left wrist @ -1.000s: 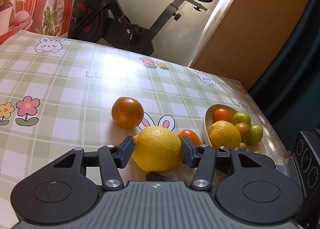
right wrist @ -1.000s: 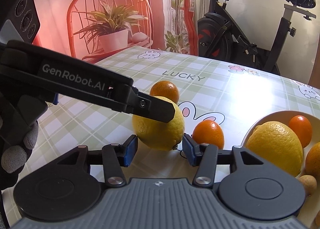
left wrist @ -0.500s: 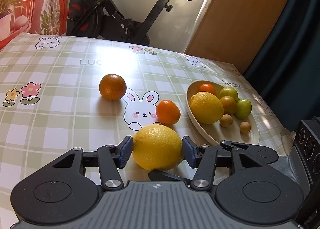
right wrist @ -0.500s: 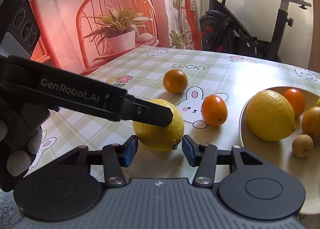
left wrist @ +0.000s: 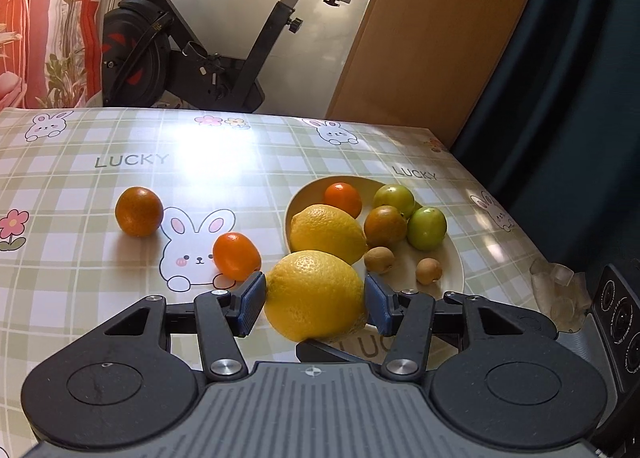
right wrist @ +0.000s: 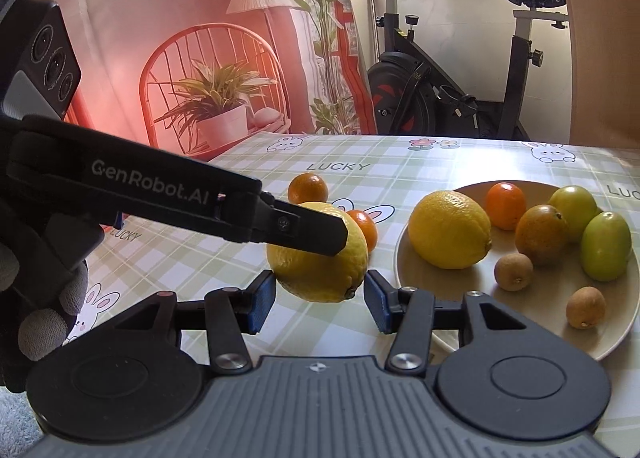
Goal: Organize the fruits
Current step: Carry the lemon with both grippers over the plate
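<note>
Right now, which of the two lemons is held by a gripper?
The nearer lemon, clamped in the left gripper above the tablecloth; the other lemon lies on the plate.

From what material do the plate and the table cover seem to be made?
The plate: probably glazed ceramic, maybe melamine. It is beige and smooth, with a thin even rim and a soft sheen.
The table cover: most likely vinyl or oilcloth. Its printed check pattern with rabbits lies flat, and a bright glare of light reflects from it, as woven cloth would not.

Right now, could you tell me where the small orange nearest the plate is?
In the left wrist view, the small orange lies on the table left of the plate, beside the printed rabbit.
</note>
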